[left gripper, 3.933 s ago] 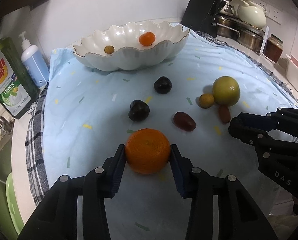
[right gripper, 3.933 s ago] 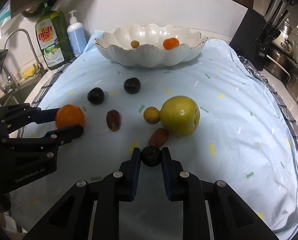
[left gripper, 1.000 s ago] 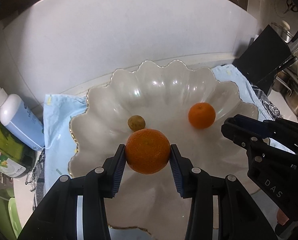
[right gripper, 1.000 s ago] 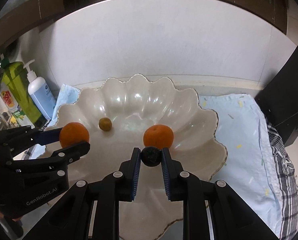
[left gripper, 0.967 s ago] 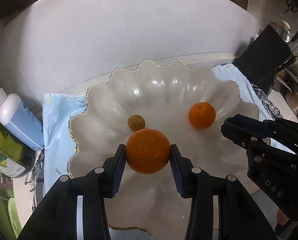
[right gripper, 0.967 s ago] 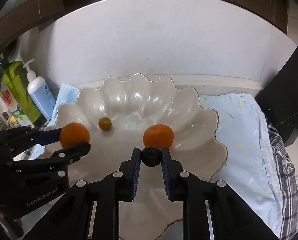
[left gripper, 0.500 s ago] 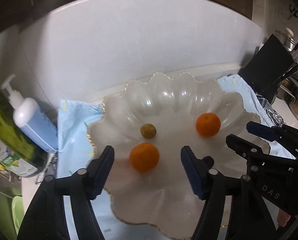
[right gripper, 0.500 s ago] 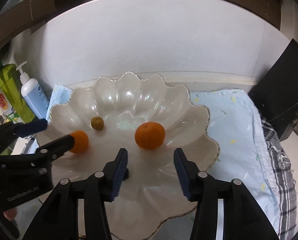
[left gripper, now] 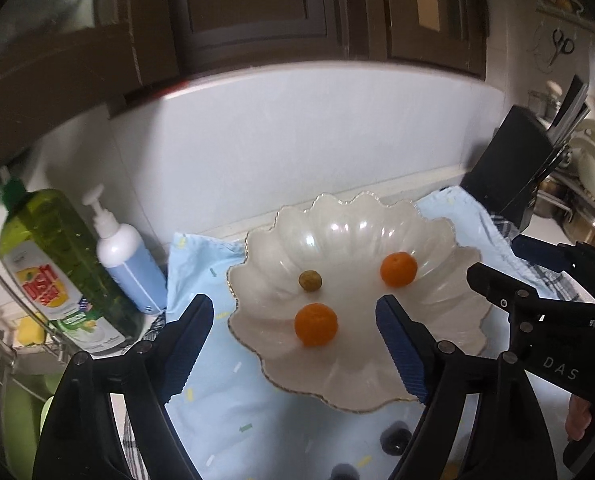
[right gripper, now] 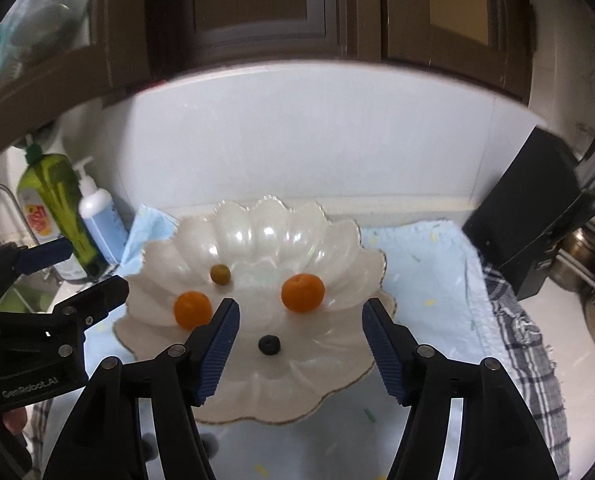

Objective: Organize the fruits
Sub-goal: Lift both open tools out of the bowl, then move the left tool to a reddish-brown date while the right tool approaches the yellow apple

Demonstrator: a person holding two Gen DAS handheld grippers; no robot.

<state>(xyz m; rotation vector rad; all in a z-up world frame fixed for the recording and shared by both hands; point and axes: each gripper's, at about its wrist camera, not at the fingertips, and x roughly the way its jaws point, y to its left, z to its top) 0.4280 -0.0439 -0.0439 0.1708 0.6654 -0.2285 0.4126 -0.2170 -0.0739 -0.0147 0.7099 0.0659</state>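
A white scalloped bowl (left gripper: 449,320) (right gripper: 337,248) stands on the light blue cloth (left gripper: 225,392) (right gripper: 429,280). In it lie an orange (left gripper: 316,325) (right gripper: 193,309), a smaller orange (left gripper: 398,269) (right gripper: 302,287), a small olive-green fruit (left gripper: 310,280) (right gripper: 220,274) and a small dark fruit (right gripper: 269,345). My left gripper (left gripper: 295,350) is open and empty, raised above the bowl's front left. My right gripper (right gripper: 299,350) is open and empty, raised above the bowl's front. Dark fruits (left gripper: 395,442) lie blurred on the cloth in front of the bowl.
A green dish soap bottle (left gripper: 57,264) (right gripper: 57,208) and a white-and-blue pump bottle (left gripper: 131,264) (right gripper: 99,220) stand left of the cloth. A black knife block (left gripper: 513,168) (right gripper: 533,216) and pots (left gripper: 593,168) stand right. Dark cabinets hang above.
Both grippers opened and let go: the orange and the small dark fruit now lie in the bowl. Both grippers have since lifted and drawn back from the bowl.
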